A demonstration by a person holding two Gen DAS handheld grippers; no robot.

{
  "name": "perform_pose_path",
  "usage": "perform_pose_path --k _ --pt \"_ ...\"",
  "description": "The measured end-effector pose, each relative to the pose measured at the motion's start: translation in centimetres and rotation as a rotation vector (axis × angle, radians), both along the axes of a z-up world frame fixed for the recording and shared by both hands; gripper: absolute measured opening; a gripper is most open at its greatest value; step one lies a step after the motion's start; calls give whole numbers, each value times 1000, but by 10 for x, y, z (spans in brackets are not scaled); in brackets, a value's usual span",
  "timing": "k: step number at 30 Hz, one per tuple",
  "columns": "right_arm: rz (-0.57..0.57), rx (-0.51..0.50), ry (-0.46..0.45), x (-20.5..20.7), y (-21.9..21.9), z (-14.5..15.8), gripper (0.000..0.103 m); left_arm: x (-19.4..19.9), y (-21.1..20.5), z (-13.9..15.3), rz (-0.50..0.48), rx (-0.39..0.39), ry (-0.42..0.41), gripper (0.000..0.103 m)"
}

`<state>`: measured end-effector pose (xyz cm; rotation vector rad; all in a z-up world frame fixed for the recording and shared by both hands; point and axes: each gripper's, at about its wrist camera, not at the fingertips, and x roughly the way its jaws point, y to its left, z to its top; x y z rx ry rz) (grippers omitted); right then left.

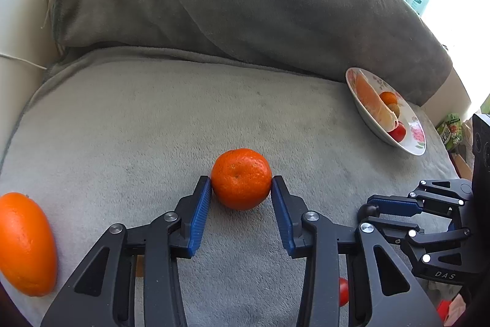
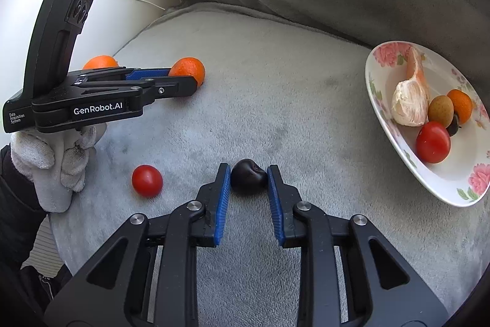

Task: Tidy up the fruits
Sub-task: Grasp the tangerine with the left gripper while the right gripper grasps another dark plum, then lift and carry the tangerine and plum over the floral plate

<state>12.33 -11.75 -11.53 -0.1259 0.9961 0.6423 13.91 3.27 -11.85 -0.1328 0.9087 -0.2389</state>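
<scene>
My left gripper (image 1: 241,184) pinched the tangerine (image 1: 241,178) mid-cushion (image 1: 153,127); my right gripper (image 2: 248,177) clamped the dark cherry (image 2: 247,176) near the cushion's front edge, the plate (image 2: 459,189) to its right.

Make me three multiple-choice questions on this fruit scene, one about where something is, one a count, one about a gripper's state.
1. Where does the loose red tomato lie?
A. on the grey blanket
B. on the floral plate
C. on the white cushion

2. How many red tomatoes show in the right wrist view?
A. one
B. two
C. four

3. What is the right gripper doing?
A. standing wide open
B. shut on the dark cherry
C. shut on a tangerine

Answers: 1 A, it rests on the blanket near the gloved hand. 2 B, one loose and one on the plate. 3 B, both pads press the cherry.
</scene>
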Motion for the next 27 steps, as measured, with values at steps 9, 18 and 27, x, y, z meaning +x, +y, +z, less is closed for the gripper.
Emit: perform_pose_path --k 9,18,27 --pt "-5 5 -19 -6 -5 5 25 -3 0 4 4 -2 -13 38" --pt "-29 20 -50 -13 -21 19 25 -11 -3 15 -11 -1 -40 38" --pt "-69 35 -91 -21 -48 38 25 -15 -14 30 -37 -8 -71 38"
